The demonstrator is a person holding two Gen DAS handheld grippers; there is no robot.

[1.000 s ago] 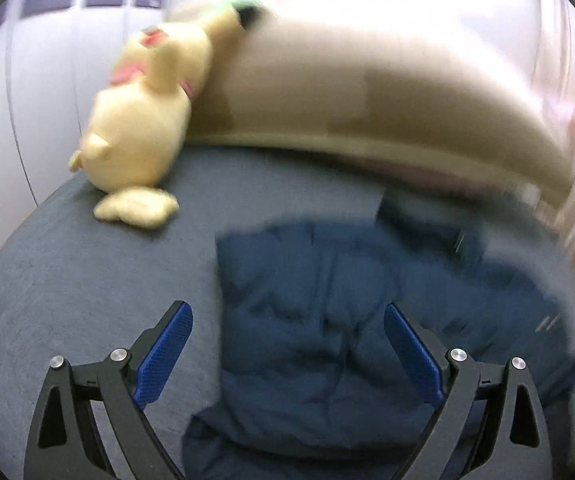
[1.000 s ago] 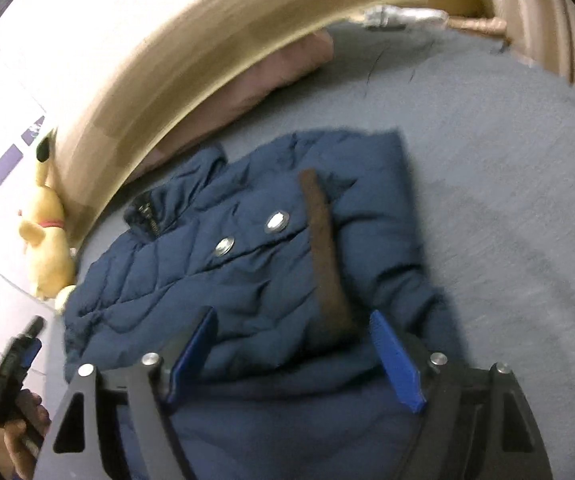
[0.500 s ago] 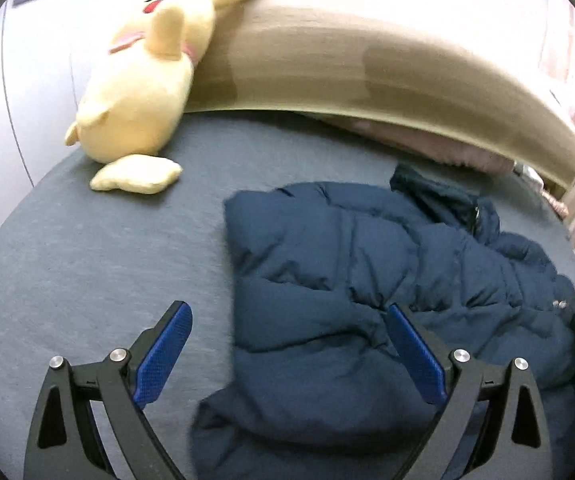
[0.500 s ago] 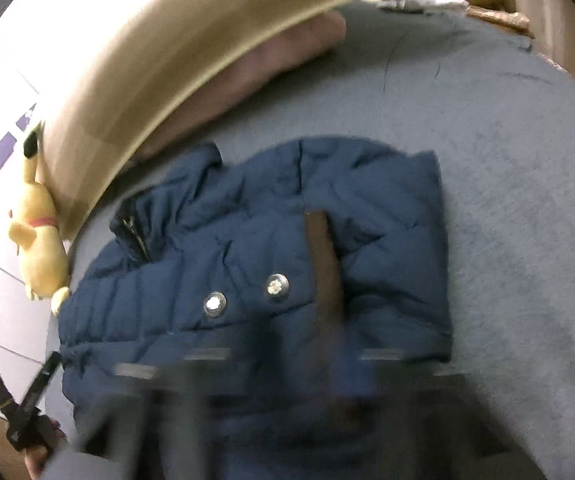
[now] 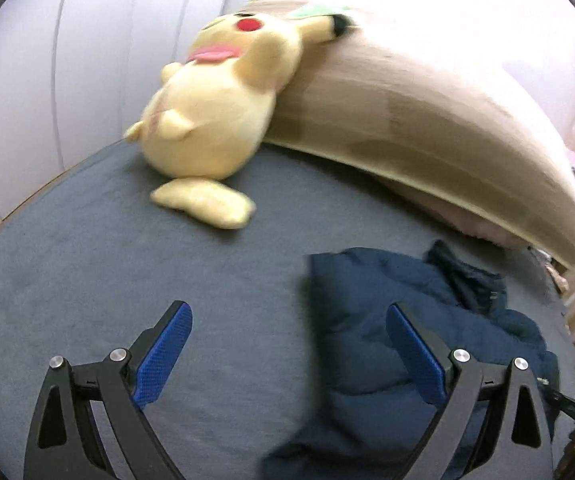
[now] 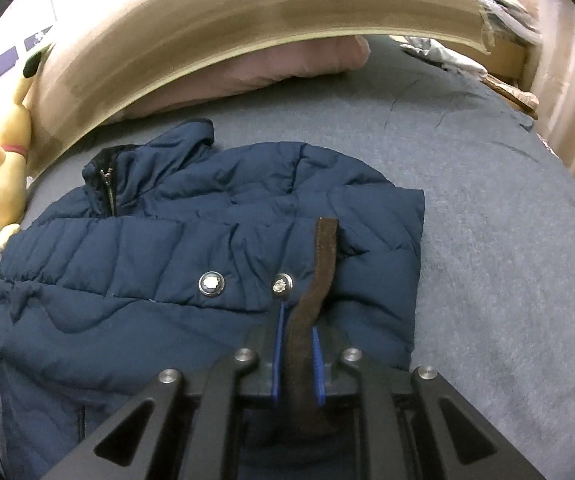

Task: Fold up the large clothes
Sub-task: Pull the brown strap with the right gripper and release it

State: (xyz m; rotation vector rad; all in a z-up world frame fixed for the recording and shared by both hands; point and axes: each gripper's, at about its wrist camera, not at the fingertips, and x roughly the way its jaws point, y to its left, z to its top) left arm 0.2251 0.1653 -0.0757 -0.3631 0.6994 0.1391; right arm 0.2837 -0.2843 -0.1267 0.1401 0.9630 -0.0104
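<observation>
Your right gripper (image 6: 296,350) is clamped on the brown strap (image 6: 314,292) that runs down the front of the navy puffer jacket (image 6: 159,280); its jaws have just been closing and the strap now sits pinched between the blue pads. Your left gripper (image 5: 287,354) is spread wide with nothing between the pads, hovering over the bare grey bedcover (image 5: 99,264), with the jacket's edge under its right-hand finger (image 5: 415,354).

That jacket lies spread across the middle of the bed, collar and zipper (image 6: 107,184) toward the headboard, two metal snaps (image 6: 211,283) showing just beside the strap. It's rumpled, the sleeve area on the left puckered up.

Going outward: a tan headboard (image 6: 215,28) curves behind it, with a pinkish pillow (image 6: 271,66) tucked under its edge. A yellow plush toy (image 5: 211,116) leans against the headboard's left end, well apart from the jacket. Some crumpled stuff (image 6: 439,56) sits at the far right corner, too blurry to say what. No boxes, baskets or bins show up in either view, so nothing's stored in anything.
</observation>
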